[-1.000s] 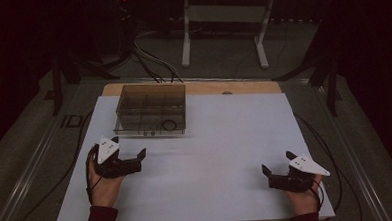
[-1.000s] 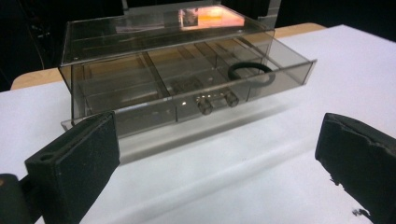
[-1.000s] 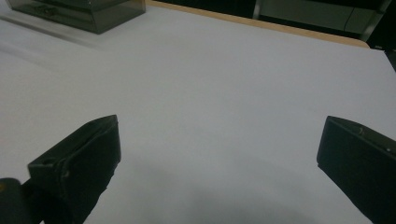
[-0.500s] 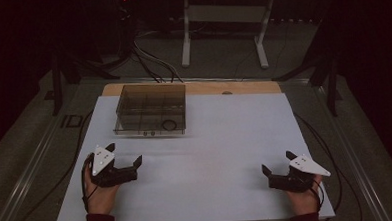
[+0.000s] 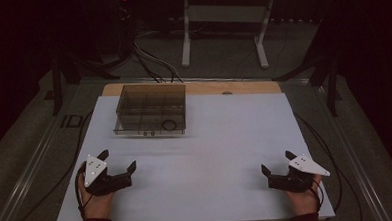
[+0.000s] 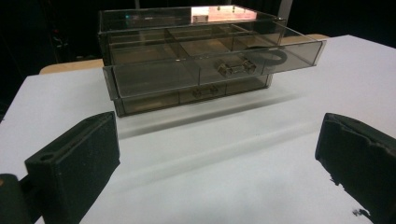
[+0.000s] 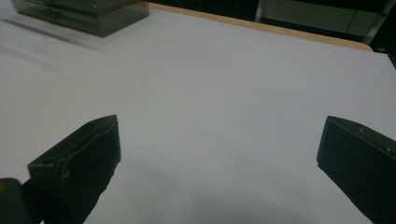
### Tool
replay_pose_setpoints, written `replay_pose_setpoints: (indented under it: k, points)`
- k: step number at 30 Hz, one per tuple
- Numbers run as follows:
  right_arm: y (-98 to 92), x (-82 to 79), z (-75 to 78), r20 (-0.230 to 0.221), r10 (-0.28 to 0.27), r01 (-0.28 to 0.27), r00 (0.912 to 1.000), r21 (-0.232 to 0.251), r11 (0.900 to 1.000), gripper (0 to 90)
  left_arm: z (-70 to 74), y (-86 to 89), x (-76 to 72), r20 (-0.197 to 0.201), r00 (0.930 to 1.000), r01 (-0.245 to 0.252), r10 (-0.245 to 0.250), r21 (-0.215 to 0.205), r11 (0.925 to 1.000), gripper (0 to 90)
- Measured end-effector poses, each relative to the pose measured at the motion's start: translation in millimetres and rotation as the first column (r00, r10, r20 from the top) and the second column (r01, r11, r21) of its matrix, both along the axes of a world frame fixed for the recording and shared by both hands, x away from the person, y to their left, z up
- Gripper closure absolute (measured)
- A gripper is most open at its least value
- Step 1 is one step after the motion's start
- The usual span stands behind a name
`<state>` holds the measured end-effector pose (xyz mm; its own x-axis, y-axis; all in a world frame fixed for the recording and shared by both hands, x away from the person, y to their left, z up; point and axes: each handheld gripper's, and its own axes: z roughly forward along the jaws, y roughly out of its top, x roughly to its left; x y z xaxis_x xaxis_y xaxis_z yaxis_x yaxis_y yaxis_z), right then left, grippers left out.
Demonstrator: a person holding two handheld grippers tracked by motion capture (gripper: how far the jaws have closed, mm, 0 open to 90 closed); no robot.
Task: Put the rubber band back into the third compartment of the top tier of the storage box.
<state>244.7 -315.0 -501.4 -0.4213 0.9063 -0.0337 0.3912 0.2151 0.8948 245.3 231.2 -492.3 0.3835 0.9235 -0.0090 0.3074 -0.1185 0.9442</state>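
White tabletop (image 5: 225,139) in dark room; each hand-held gripper (image 5: 119,169) (image 5: 275,163) spread wide, empty.

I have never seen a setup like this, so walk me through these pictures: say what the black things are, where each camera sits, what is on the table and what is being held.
No robot here: a person holds a hand tool with two black jaws in each hand. The high view looks down from above the table; the left gripper and right gripper rest near the front edge, both open and holding nothing. The other two pictures come from cameras riding on those tools, so the black blocks at their lower corners are each tool's own jaws. On the white table stands one smoky clear drawer box. In the left gripper view its upper drawer is pulled partly out, with a dark ring inside.
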Motion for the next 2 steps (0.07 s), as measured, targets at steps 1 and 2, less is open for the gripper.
replay_pose_setpoints:
  k: [1,2]
  points:
    - [0.4,1.1,-1.0,-0.014,-0.003,0.003,0.9999,-0.002,1.000,0.1,-0.3,0.6,0.5,-0.004,1.0000,-0.006,0.006,0.001,1.0000,0.7]
    - [0.9,3.0,-2.5,-0.041,-0.006,0.006,0.9991,-0.002,1.000,0.1,-0.3,0.6,0.5,-0.004,1.0000,-0.006,0.006,0.001,1.0000,0.7]
